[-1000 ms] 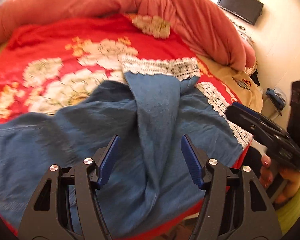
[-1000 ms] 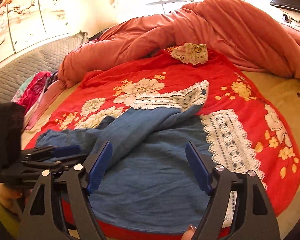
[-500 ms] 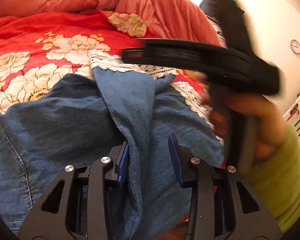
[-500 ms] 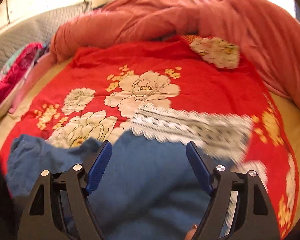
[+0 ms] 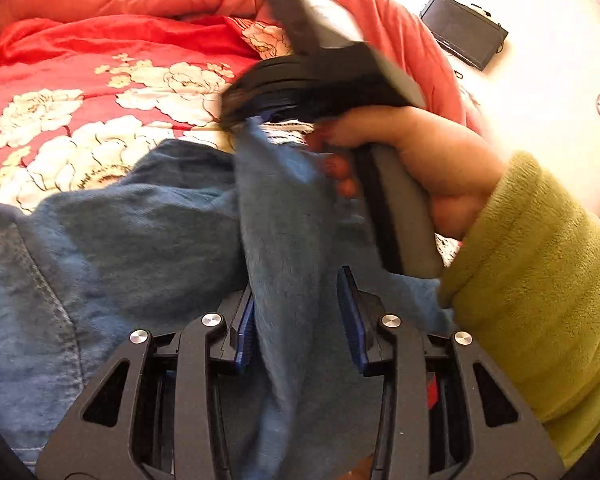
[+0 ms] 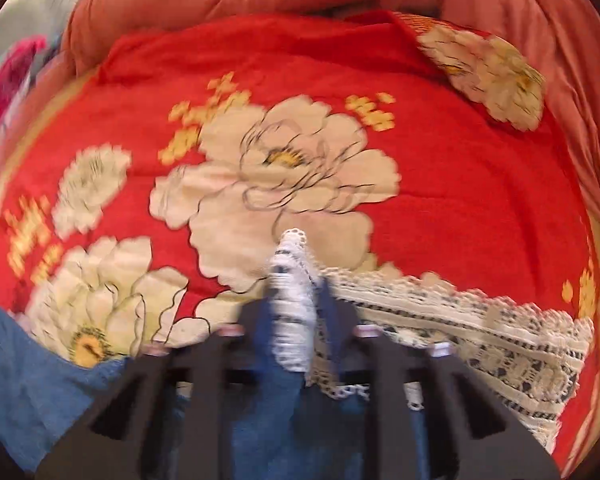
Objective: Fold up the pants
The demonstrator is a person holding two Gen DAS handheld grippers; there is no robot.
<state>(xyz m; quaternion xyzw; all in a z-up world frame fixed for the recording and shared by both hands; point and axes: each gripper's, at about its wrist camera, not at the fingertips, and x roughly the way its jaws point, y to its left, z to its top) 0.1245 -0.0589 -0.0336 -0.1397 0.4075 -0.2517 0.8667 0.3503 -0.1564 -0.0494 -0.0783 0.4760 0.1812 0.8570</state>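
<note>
Your right gripper [image 6: 296,312] has just been closing, and its jaws now pinch the white lace hem [image 6: 294,280] of one leg of the pants [image 5: 148,240], probably so you can carry that end over for a fold. Your left gripper [image 5: 296,320] stands partly closed around a ridge of the same leg, the soft blue denim bunched between its jaws; whether the pads press it, I cannot tell. The pants lie rumpled on the bed [image 6: 440,168], on a red flowered cover, just ahead of both jaws.
</note>
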